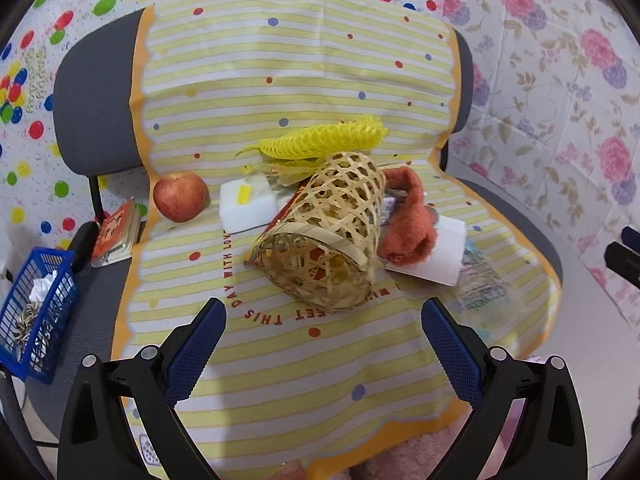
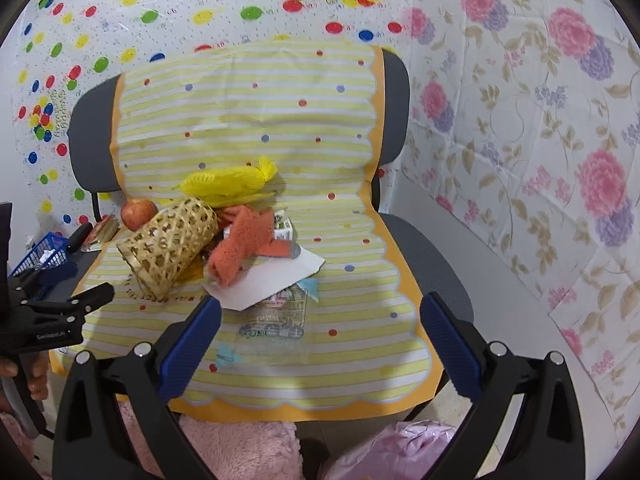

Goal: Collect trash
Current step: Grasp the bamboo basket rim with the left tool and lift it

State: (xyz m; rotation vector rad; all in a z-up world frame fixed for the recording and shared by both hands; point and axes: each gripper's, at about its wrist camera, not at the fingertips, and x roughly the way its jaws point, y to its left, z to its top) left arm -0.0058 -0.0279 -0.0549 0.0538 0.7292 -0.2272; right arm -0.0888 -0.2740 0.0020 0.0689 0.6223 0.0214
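A woven bamboo basket (image 1: pixel 328 232) (image 2: pixel 172 240) lies on its side on the striped cloth (image 1: pixel 280 380) over a chair seat. Around it lie a yellow foam net (image 1: pixel 320 140) (image 2: pixel 228 182), an orange sock (image 1: pixel 408 216) (image 2: pixel 244 240), a white foam block (image 1: pixel 246 206), a white card (image 1: pixel 436 256) (image 2: pixel 272 278), a clear plastic wrapper (image 1: pixel 480 284) (image 2: pixel 276 320) and a small carton (image 2: pixel 284 228). My left gripper (image 1: pixel 324 318) is open and empty, just short of the basket. My right gripper (image 2: pixel 320 312) is open and empty over the wrapper.
A red apple (image 1: pixel 180 202) (image 2: pixel 138 212) sits left of the basket. A blue crate (image 1: pixel 36 312) (image 2: pixel 38 258) with crumpled paper stands at the left beside a small book (image 1: pixel 116 232). A pink plastic bag (image 2: pixel 404 452) and pink fuzzy fabric (image 2: pixel 240 452) lie below the chair's front edge.
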